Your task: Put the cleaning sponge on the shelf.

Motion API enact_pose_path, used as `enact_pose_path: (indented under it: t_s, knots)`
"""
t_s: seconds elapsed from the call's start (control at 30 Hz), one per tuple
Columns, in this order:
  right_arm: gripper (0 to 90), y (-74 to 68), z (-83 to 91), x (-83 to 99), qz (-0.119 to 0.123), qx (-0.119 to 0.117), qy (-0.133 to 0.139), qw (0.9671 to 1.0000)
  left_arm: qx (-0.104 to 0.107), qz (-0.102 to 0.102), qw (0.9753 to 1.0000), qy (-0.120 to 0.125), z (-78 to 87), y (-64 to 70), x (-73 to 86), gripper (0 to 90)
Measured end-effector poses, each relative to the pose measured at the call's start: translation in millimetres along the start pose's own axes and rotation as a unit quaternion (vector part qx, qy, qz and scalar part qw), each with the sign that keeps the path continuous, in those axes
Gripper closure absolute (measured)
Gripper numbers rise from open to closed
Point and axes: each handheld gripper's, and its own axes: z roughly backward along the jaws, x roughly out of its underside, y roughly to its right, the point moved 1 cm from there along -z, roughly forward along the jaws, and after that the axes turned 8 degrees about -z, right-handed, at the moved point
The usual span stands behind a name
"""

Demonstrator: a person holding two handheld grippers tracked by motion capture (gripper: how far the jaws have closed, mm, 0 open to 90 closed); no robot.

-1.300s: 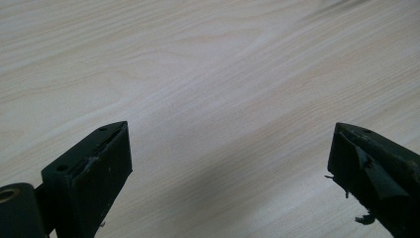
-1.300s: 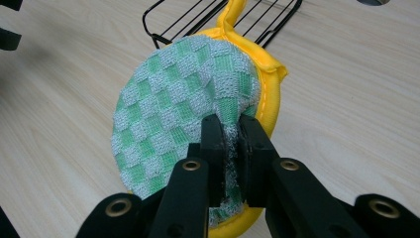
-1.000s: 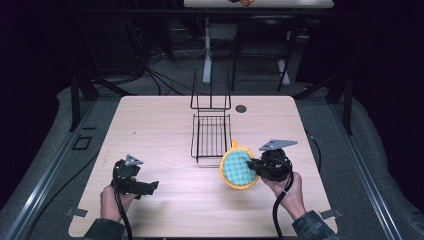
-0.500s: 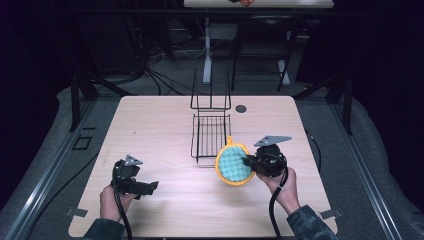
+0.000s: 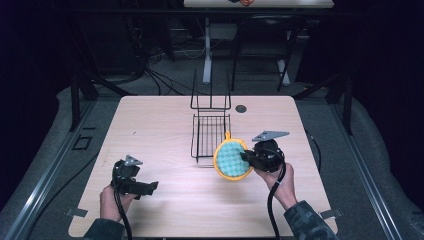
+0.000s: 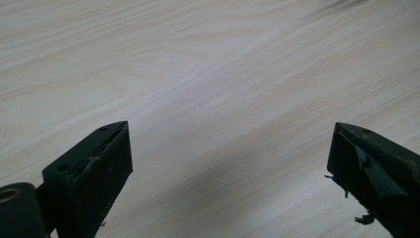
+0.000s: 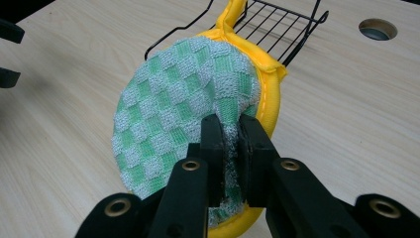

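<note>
A round pot holder (image 5: 232,160) (image 7: 188,124), green-and-white checked with a yellow rim and loop, is held on edge above the table. My right gripper (image 5: 246,157) (image 7: 231,130) is shut on its lower right edge. It hangs just in front of a black wire rack (image 5: 210,131) (image 7: 277,29). My left gripper (image 5: 150,187) (image 6: 228,163) stays low at the table's front left, its jaws wide apart over bare wood with nothing between them.
The light wooden table (image 5: 160,125) has a round cable hole (image 5: 241,108) (image 7: 377,29) behind the rack. Cables trail from both grippers over the front edge. Dark floor, frames and table legs surround the table.
My right gripper has carried the pot holder leftward and slightly forward toward the rack's front edge, turning it more upright. The left gripper has not moved.
</note>
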Motion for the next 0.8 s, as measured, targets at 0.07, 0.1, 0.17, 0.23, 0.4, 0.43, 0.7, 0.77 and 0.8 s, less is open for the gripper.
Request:
enact_pose_path:
  t_s: [0.07, 0.1, 0.17, 0.23, 0.4, 0.43, 0.7, 0.77, 0.8]
  knots:
    - [83.0, -0.2, 0.0, -2.3, -0.001, -0.001, 0.003, 1.0000, 0.000, -0.001, 1.0000, 0.000, -0.1, 0.1, -0.1, 3.5]
    - [82.9, -0.3, -0.6, -3.6, 0.000, -0.002, 0.007, 1.0000, 0.000, -0.001, 1.0000, 0.000, -0.2, 0.2, -0.1, 3.6]
    - [83.0, -0.6, -0.7, -5.5, 0.001, -0.001, 0.008, 1.0000, 0.000, 0.000, 1.0000, 0.000, -0.4, 0.6, 0.0, 3.6]
    - [83.0, -1.3, -2.1, -7.7, -0.001, -0.001, 0.011, 0.9999, 0.000, 0.000, 1.0000, 0.000, -0.3, 0.7, -0.1, 3.5]
    - [83.1, -3.2, -5.1, -11.5, 0.001, -0.002, 0.015, 0.9999, 0.002, -0.001, 1.0000, 0.000, -0.6, 0.5, -0.1, 3.5]
    - [83.0, -3.6, -5.2, -11.8, -0.001, -0.002, 0.016, 0.9999, 0.001, 0.000, 1.0000, -0.001, -0.5, 0.7, -0.1, 3.6]
    - [83.0, -2.6, -8.6, -17.6, -0.003, 0.002, 0.024, 0.9997, -0.001, 0.001, 1.0000, -0.002, -0.5, 0.4, -0.1, 3.6]
    - [83.0, -1.6, -9.5, -18.9, -0.003, 0.006, 0.028, 0.9996, 0.000, 0.001, 1.0000, -0.002, -0.6, 0.5, -0.1, 3.6]
    - [83.0, -1.4, -10.3, -19.4, -0.008, 0.006, 0.029, 0.9995, 0.000, 0.001, 1.0000, -0.002, -0.8, 0.5, -0.1, 3.6]
